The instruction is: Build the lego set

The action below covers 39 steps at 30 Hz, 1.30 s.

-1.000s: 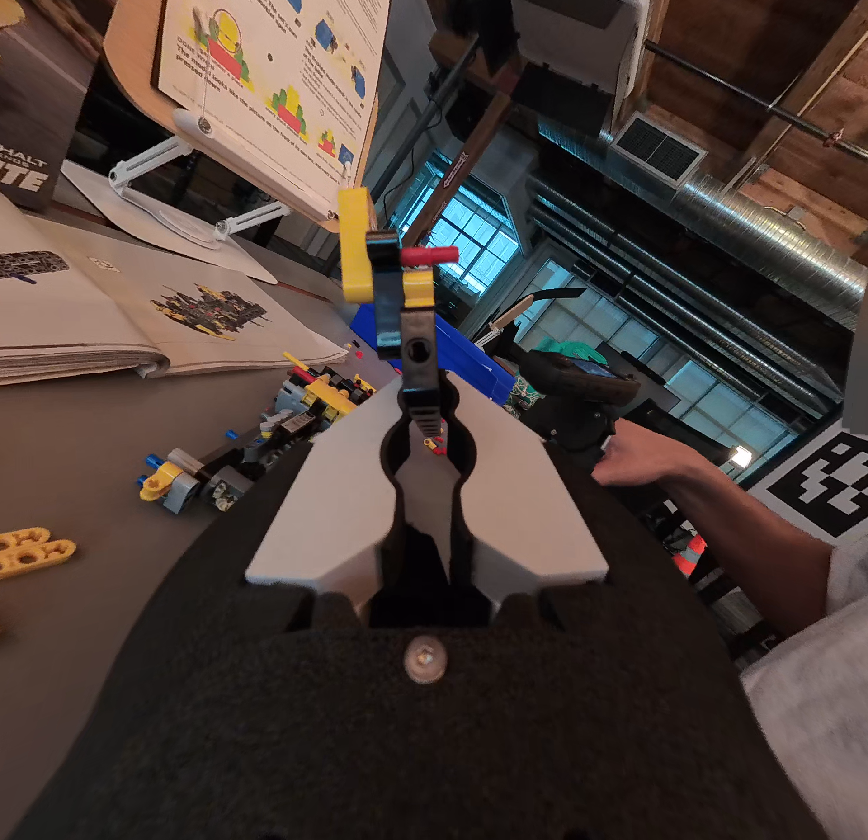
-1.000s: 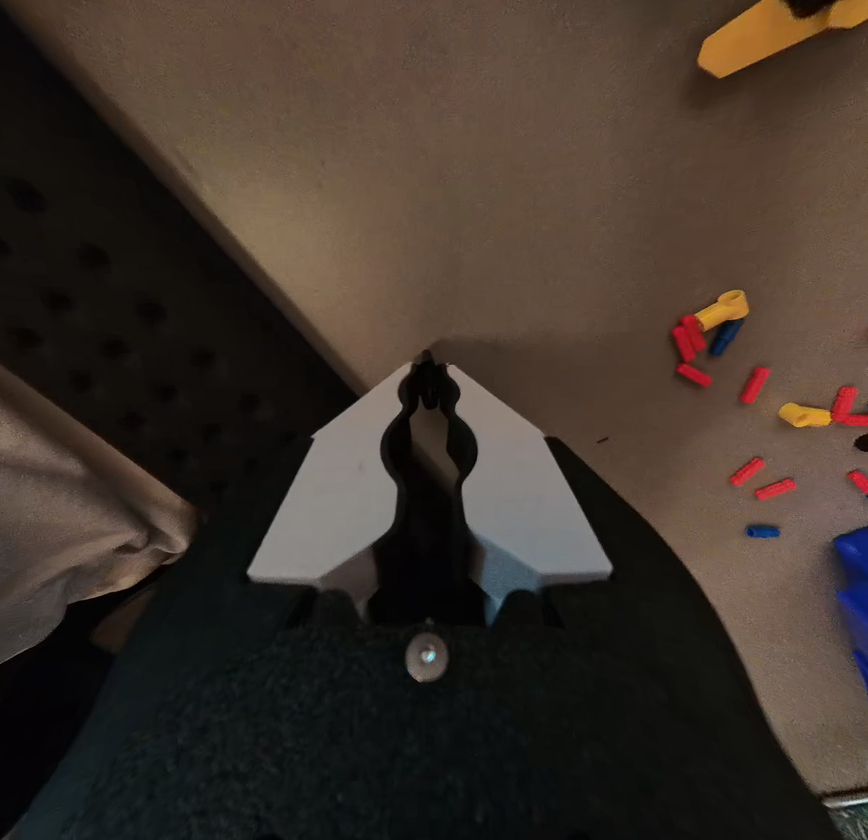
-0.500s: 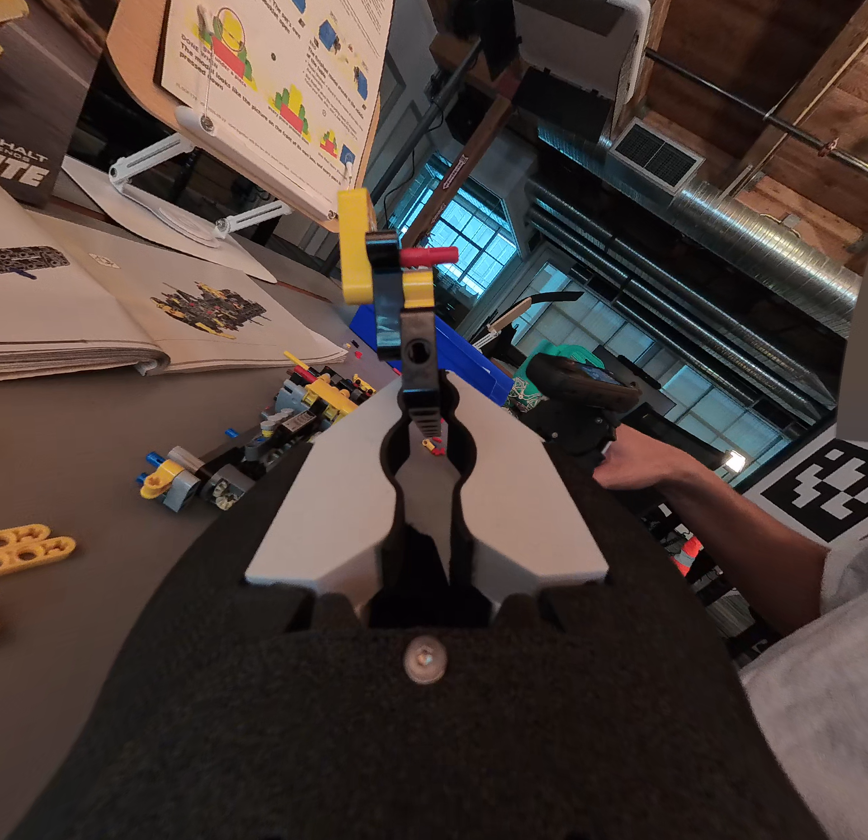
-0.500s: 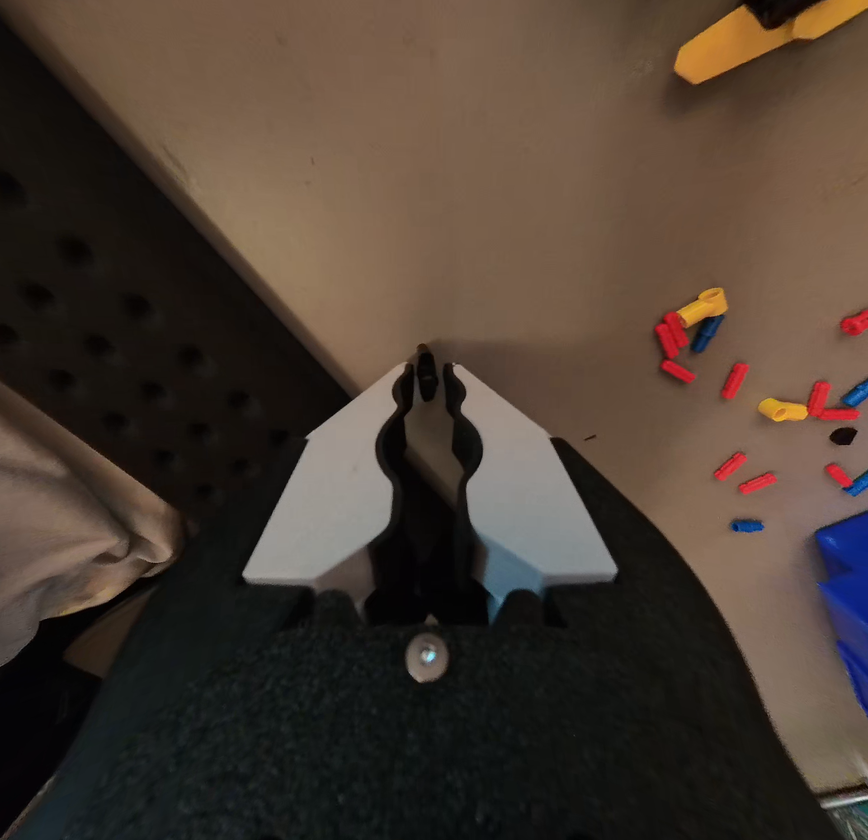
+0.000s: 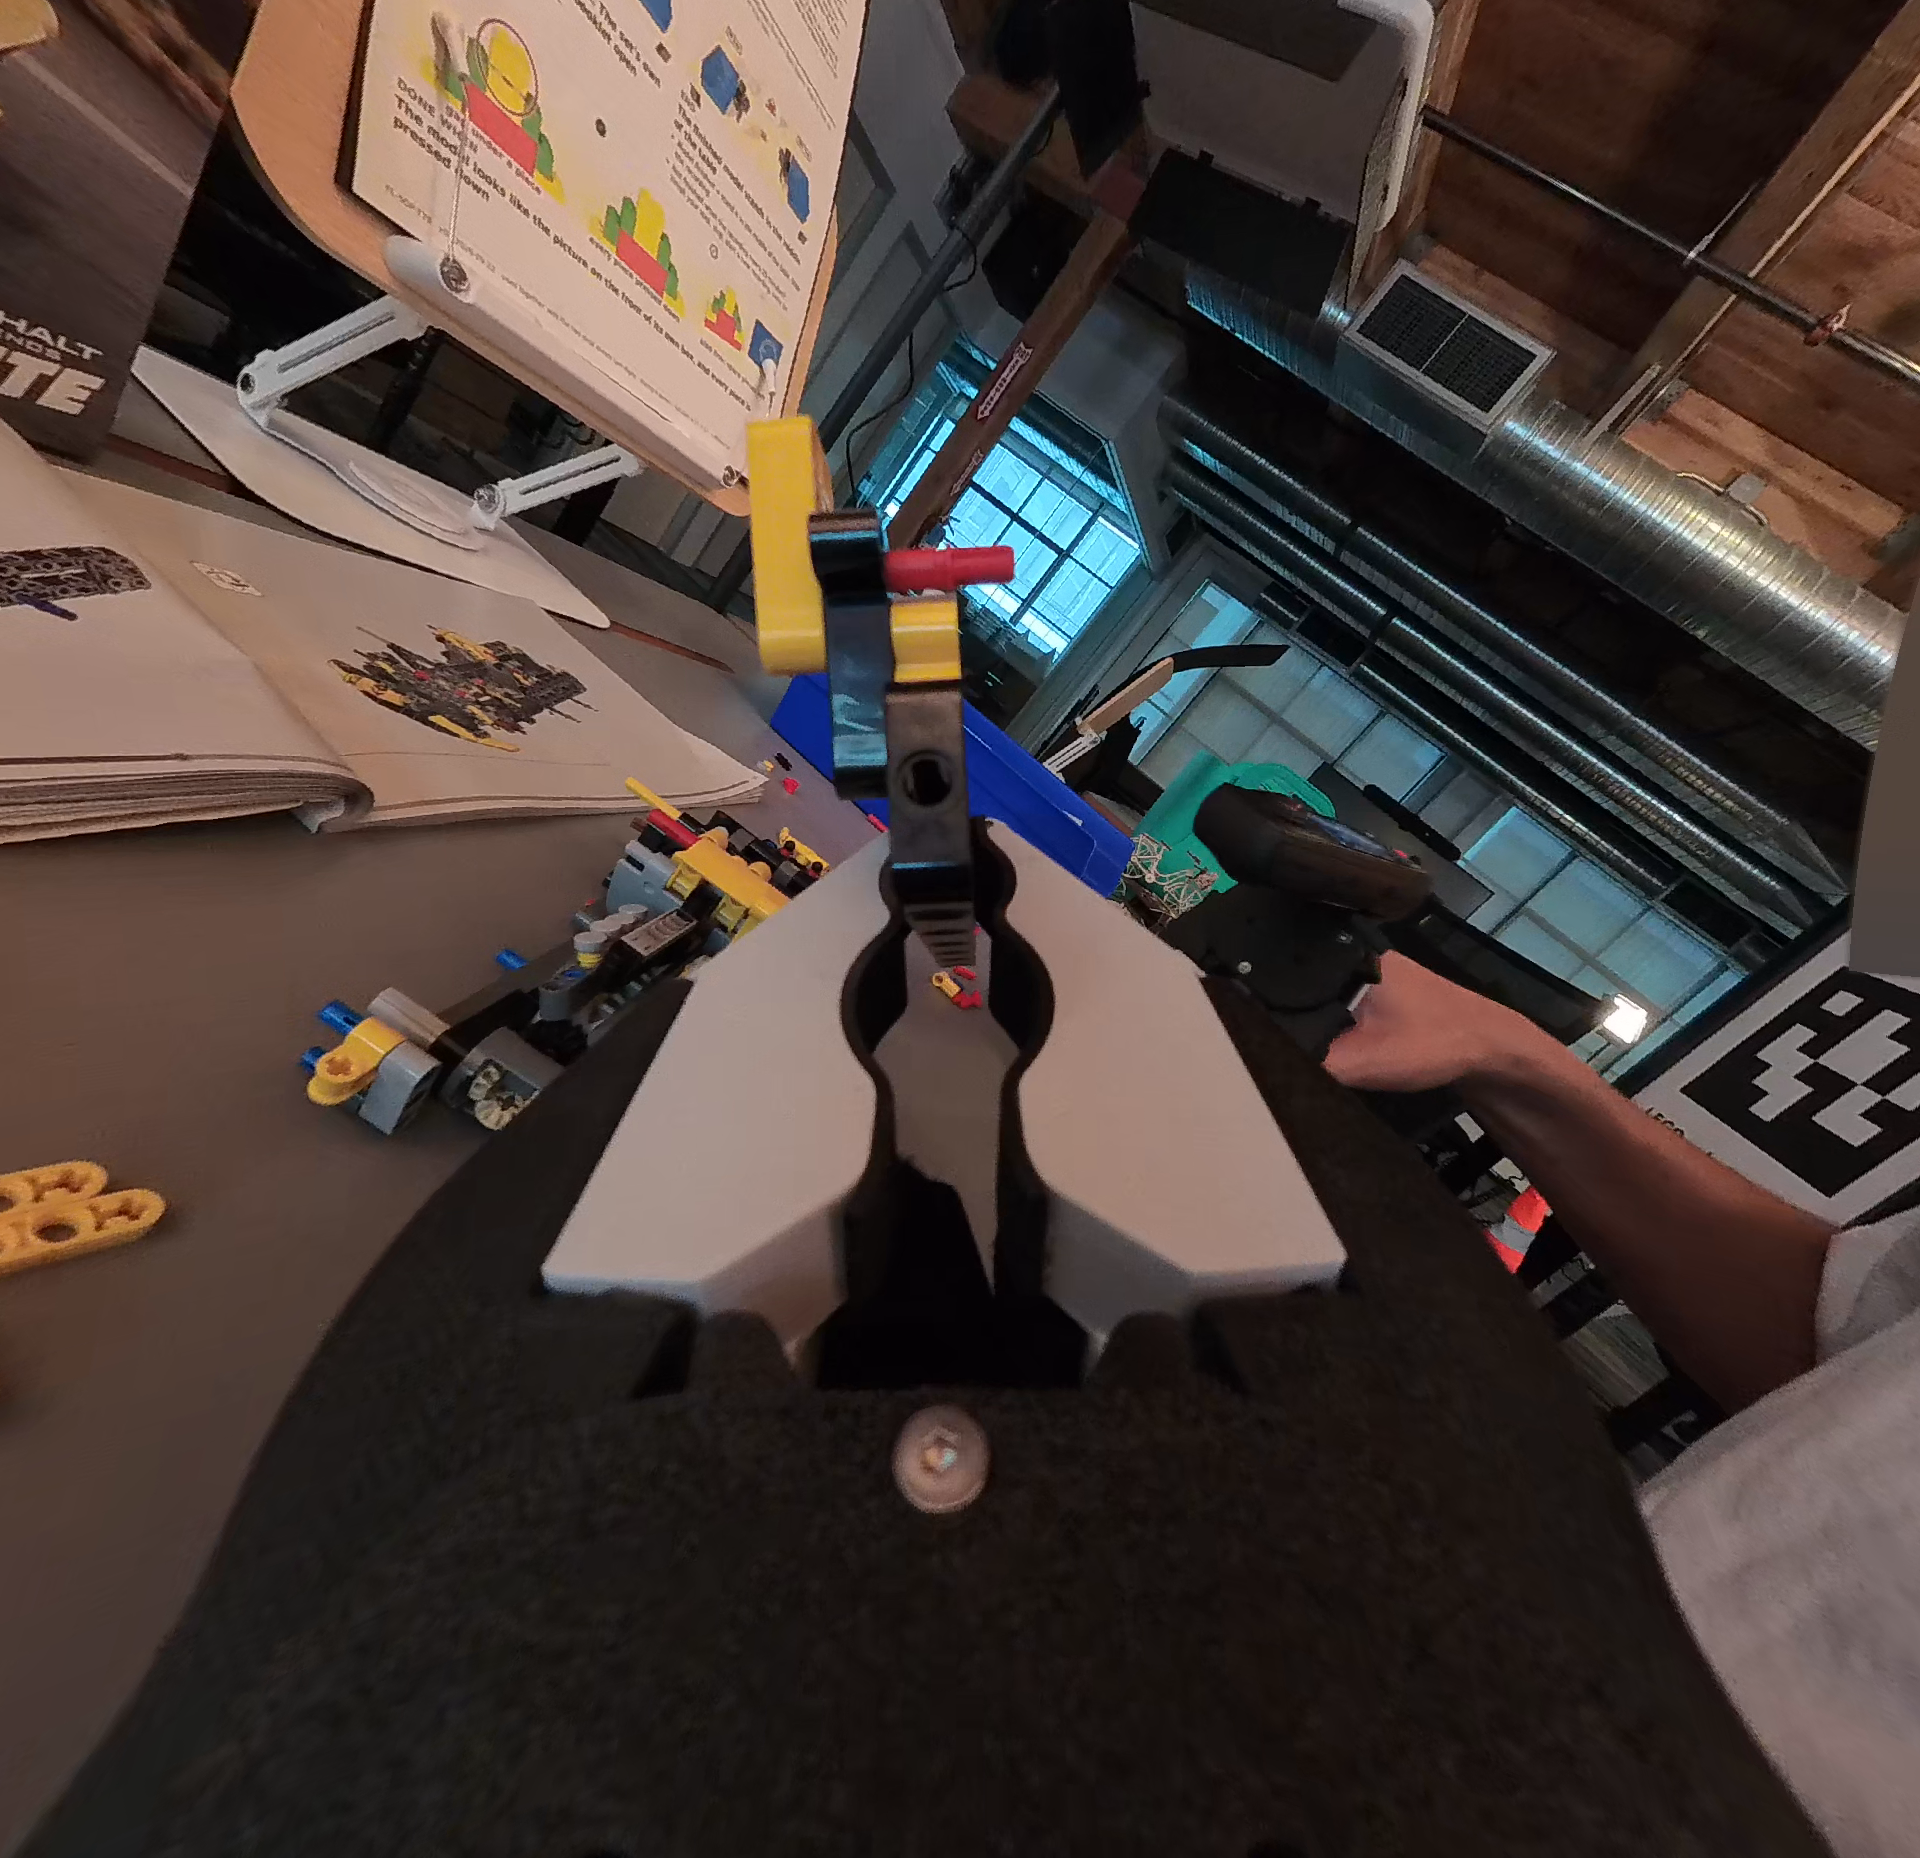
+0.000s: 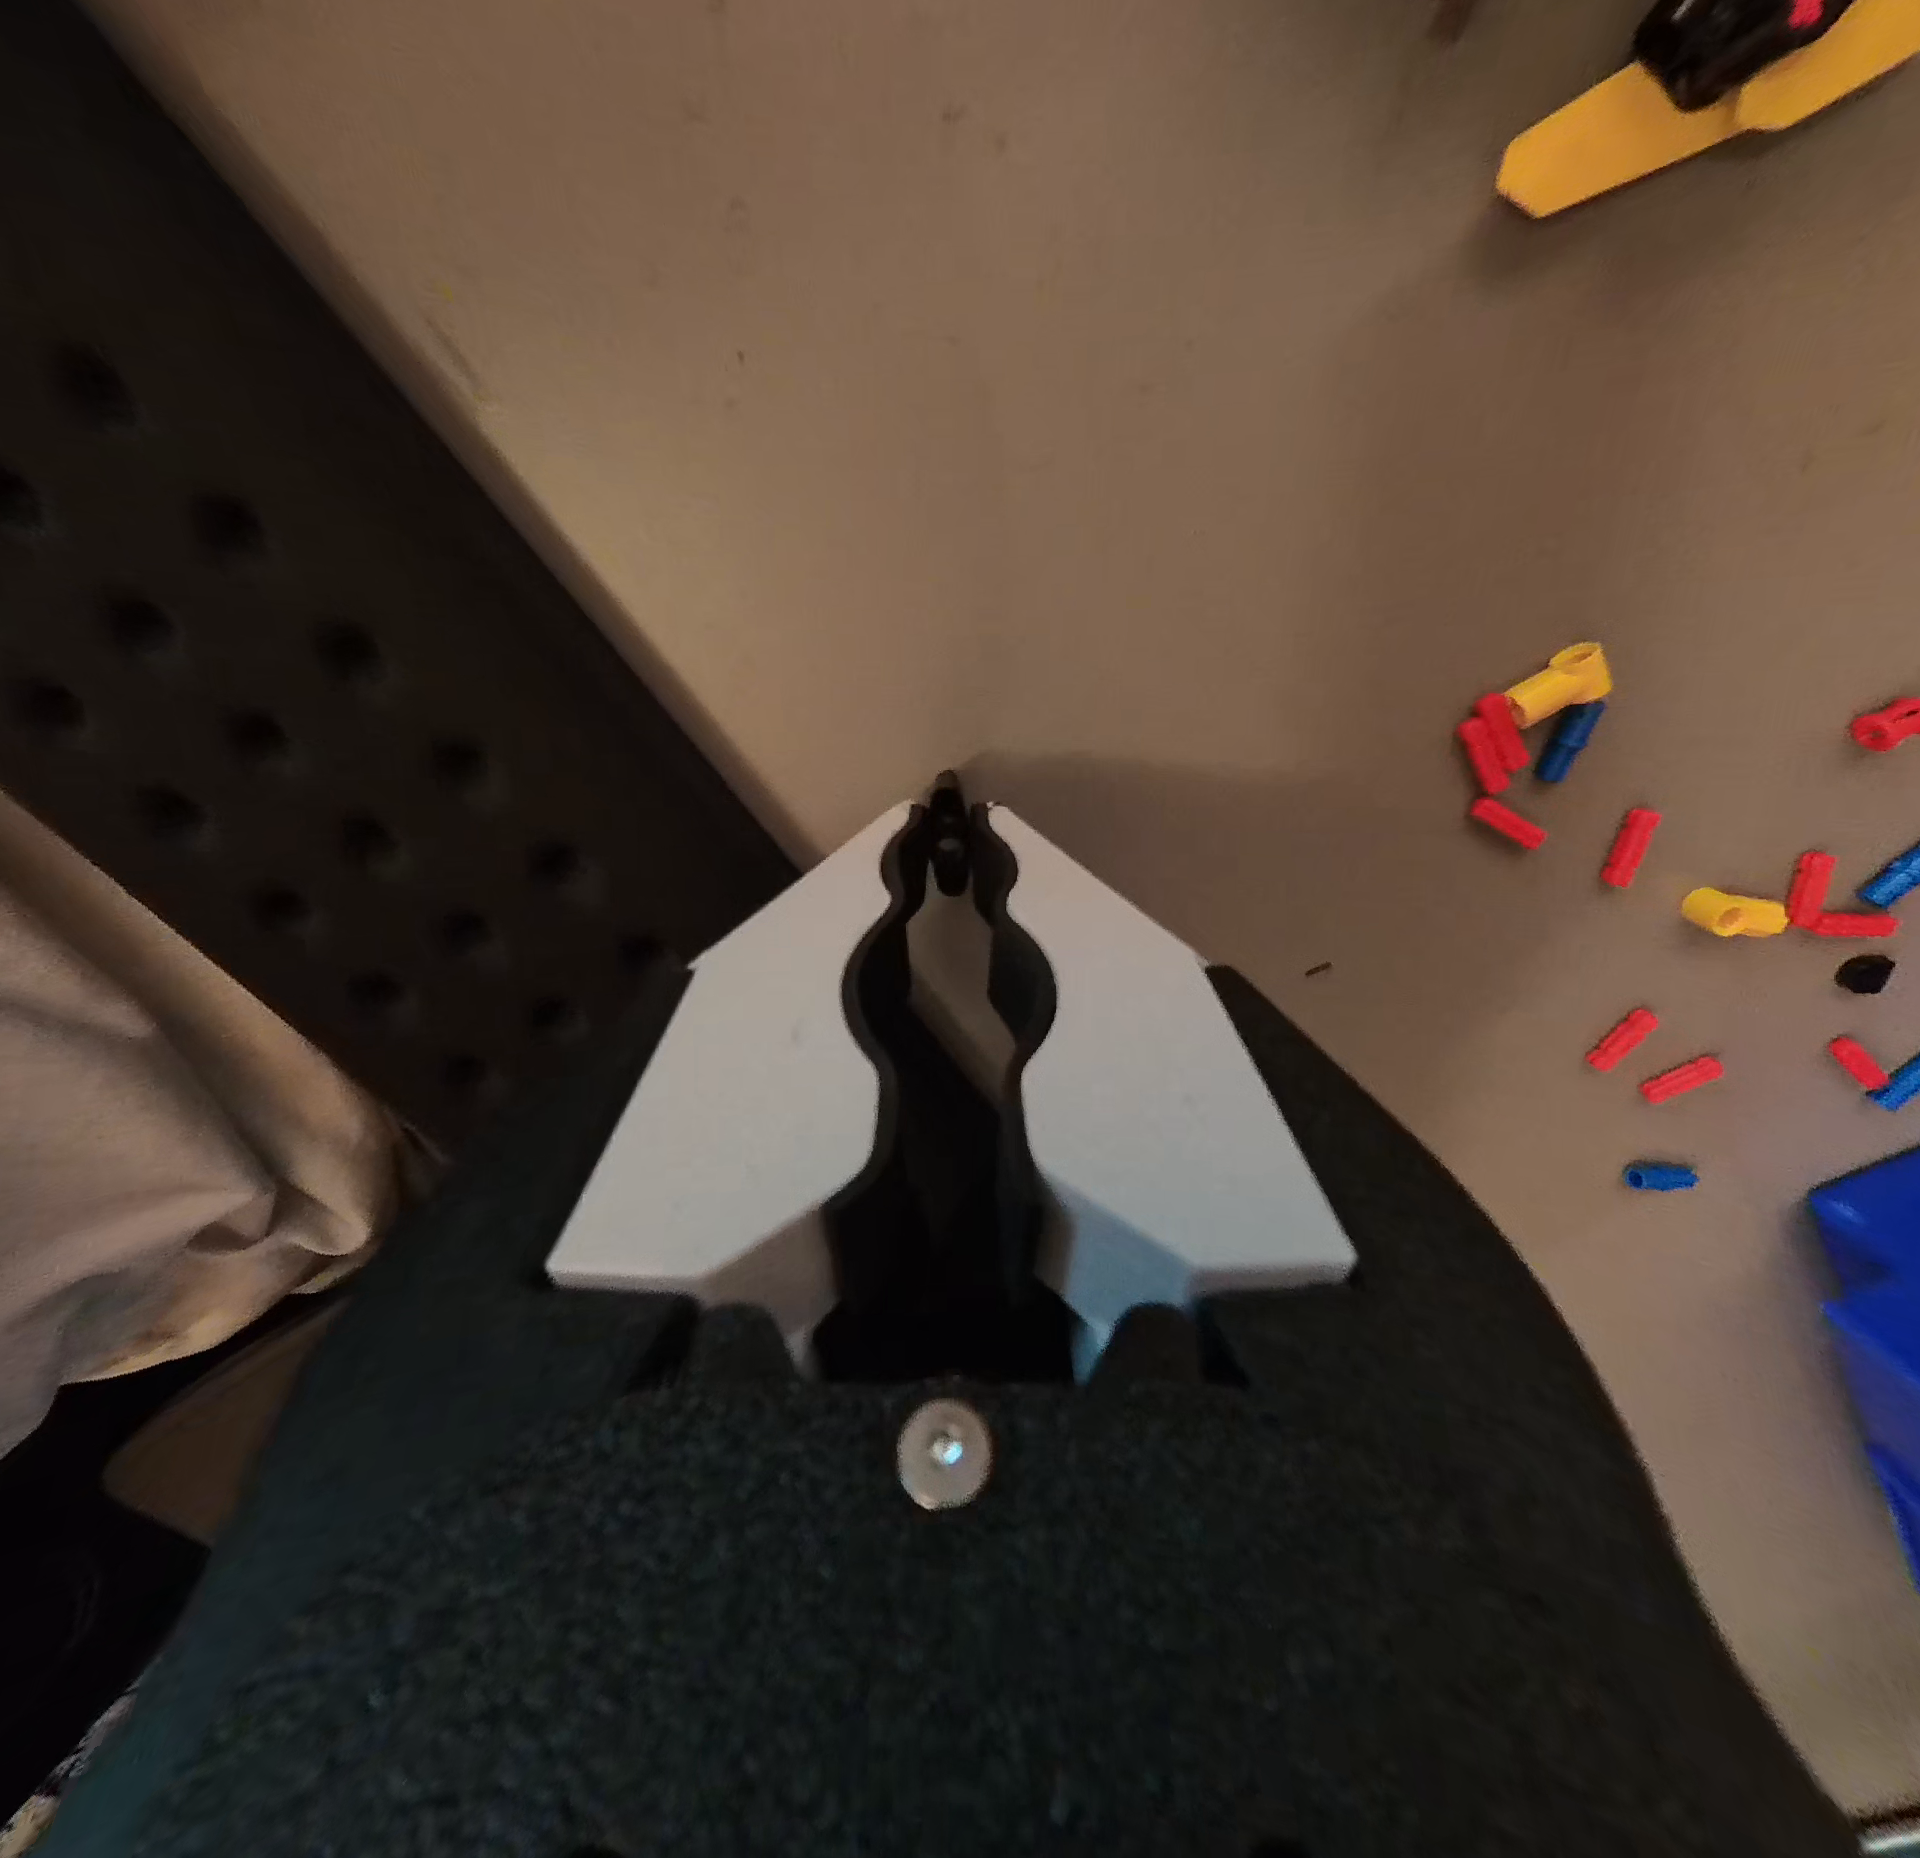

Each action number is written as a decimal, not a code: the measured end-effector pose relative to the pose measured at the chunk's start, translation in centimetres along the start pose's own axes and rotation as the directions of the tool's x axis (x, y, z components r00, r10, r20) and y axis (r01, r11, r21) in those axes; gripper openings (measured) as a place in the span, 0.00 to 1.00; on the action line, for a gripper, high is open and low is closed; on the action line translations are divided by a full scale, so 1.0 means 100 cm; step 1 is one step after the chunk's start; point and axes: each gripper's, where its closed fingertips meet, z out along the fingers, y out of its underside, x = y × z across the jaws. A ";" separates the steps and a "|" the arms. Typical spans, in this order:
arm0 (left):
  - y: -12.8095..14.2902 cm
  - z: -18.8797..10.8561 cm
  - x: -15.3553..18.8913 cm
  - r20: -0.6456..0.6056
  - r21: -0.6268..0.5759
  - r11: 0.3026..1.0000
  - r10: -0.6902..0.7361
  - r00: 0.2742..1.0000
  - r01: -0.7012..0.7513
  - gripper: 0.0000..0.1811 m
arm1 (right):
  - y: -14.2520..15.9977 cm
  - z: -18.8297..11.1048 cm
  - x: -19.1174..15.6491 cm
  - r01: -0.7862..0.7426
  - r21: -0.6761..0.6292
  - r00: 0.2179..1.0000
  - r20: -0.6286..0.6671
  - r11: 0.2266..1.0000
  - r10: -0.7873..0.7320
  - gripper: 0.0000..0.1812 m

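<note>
My left gripper (image 5: pixel 935 878) is shut on a small black and yellow lego assembly (image 5: pixel 878 655) with a red pin (image 5: pixel 945 567) sticking out to the right, held up above the table. A larger part-built black and yellow model (image 5: pixel 634 935) lies on the table below it. My right gripper (image 6: pixel 948 821) is shut on a small black pin (image 6: pixel 945 837) near the table's front edge (image 6: pixel 582 520). Loose red, blue and yellow pins (image 6: pixel 1621 852) lie to its right. A yellow and black piece (image 6: pixel 1714 73) lies at the top right.
An open instruction book (image 5: pixel 312 686) lies at the left, a propped instruction sheet (image 5: pixel 613 146) behind it. Two yellow beams (image 5: pixel 62 1211) lie at the left edge. A blue bin (image 6: pixel 1870 1320) stands at the right, also in the left wrist view (image 5: pixel 1029 800). A person's arm (image 5: pixel 1558 1164) reaches at the right. The left gripper's tips are roughly 25 cm from the right gripper's.
The right gripper has drawn back slightly from the table with the black pin between its fingertips. The left gripper has held still with its assembly.
</note>
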 end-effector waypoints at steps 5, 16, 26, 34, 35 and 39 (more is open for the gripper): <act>0.000 0.000 0.000 -0.001 0.000 1.000 0.002 1.000 -0.002 0.04 | 0.005 -0.001 0.002 0.011 -0.006 1.000 -0.021 1.000 -0.011 0.06; 0.000 0.000 0.000 -0.003 -0.001 1.000 0.002 1.000 -0.002 0.04 | 0.002 -0.005 0.003 0.003 0.037 1.000 -0.009 0.999 -0.002 0.04; -0.004 -0.002 -0.003 0.010 0.025 1.000 -0.006 1.000 0.005 0.04 | -0.037 -0.023 -0.010 -0.011 0.197 1.000 -0.004 0.980 0.012 0.04; -0.019 -0.011 -0.006 0.059 0.115 0.992 0.049 0.997 -0.055 0.04 | -0.227 -0.110 -0.059 -0.301 0.846 0.946 0.208 0.440 0.247 0.03; -0.022 -0.012 -0.006 0.070 0.126 0.990 0.057 0.996 -0.065 0.04 | -0.237 -0.107 -0.060 -0.356 0.841 0.923 0.249 0.407 0.292 0.03; -0.026 -0.017 -0.010 0.117 0.147 0.984 0.081 0.990 -0.097 0.04 | -0.255 -0.093 -0.071 -0.239 0.869 0.951 0.120 0.432 0.285 0.03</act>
